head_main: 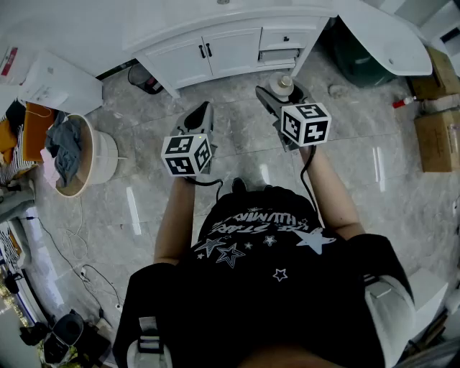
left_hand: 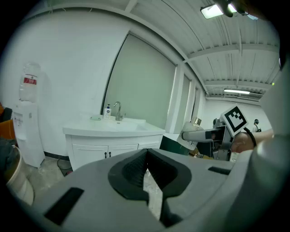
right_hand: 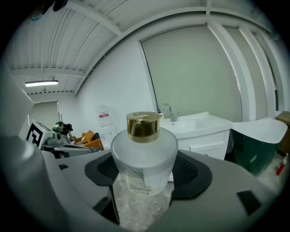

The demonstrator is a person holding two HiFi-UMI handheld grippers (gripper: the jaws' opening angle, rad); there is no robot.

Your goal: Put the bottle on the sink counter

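Two grippers in view, one loaded.

1. R gripper [right_hand: 145,177]: jaws set wide, pads clamped on either side of the bottle [right_hand: 144,152]. Bottle is frosted w/ a gold cap, upright, carried in the air over the floor [head_main: 237,136]. Grip sits low on the body; cap and shoulder stand clear above the pads.
2. L gripper [left_hand: 146,171]: jaws together, nothing between them. Hangs beside the R unit, idle.
3. Counter [head_main: 215,18]: ahead of the person, well apart from the bottle. White top w/ basin, tap [left_hand: 117,110] and a small soap dispenser [left_hand: 108,111] just beside the tap.

Status, as judged:
- Pickup: done, bottle secured.
- Carry: not done; bottle is nowhere near the counter yet.
- Set-down and release: not done.

Remaining work: step fwd, lift the bottle above the counter edge, set the base flat on a bare stretch of top away from the basin rim, then part the jaws.

Risk note: body looks smooth and the grip is low, so a tilt during the lift is poss. Keep upright.
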